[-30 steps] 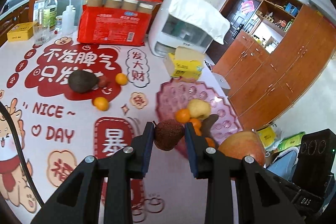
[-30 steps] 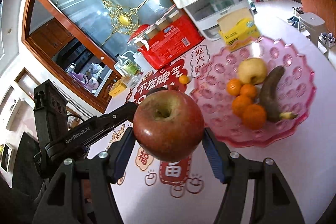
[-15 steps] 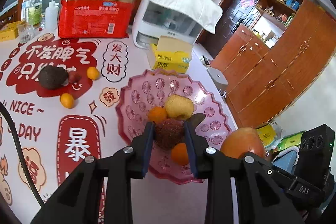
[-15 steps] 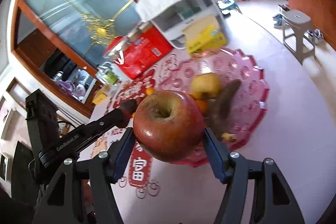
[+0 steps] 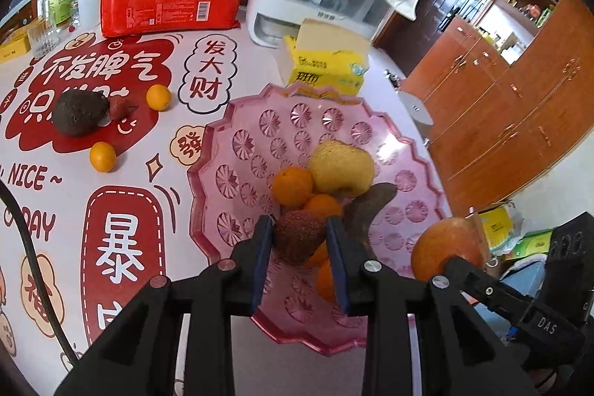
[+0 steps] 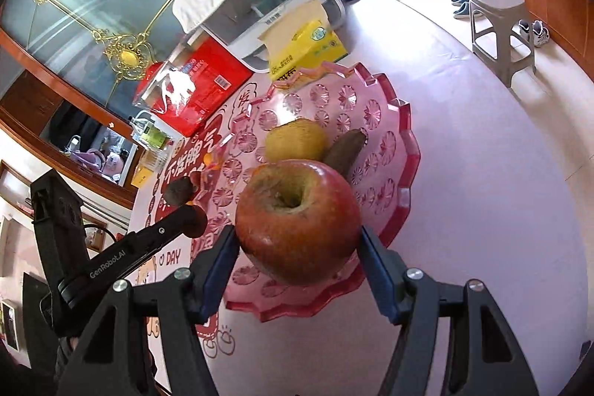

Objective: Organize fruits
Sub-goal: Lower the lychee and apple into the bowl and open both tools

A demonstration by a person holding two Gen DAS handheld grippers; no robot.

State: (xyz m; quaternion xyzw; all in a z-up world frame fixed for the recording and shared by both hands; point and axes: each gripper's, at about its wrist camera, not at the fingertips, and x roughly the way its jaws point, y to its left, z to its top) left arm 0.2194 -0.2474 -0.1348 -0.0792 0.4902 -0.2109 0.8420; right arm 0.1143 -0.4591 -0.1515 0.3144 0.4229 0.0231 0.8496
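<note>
Fruits differ by view: left fingers pinch a lychee, right fingers clamp an apple.

Fruit in the bowl and on the table

Pear lies in bowl; avocado sits on table, at bowl's ten o'clock.

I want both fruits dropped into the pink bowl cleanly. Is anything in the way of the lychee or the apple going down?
Fruit already piled in the pink bowl lies under the lychee: oranges. Below the apple, a dark banana.
</note>
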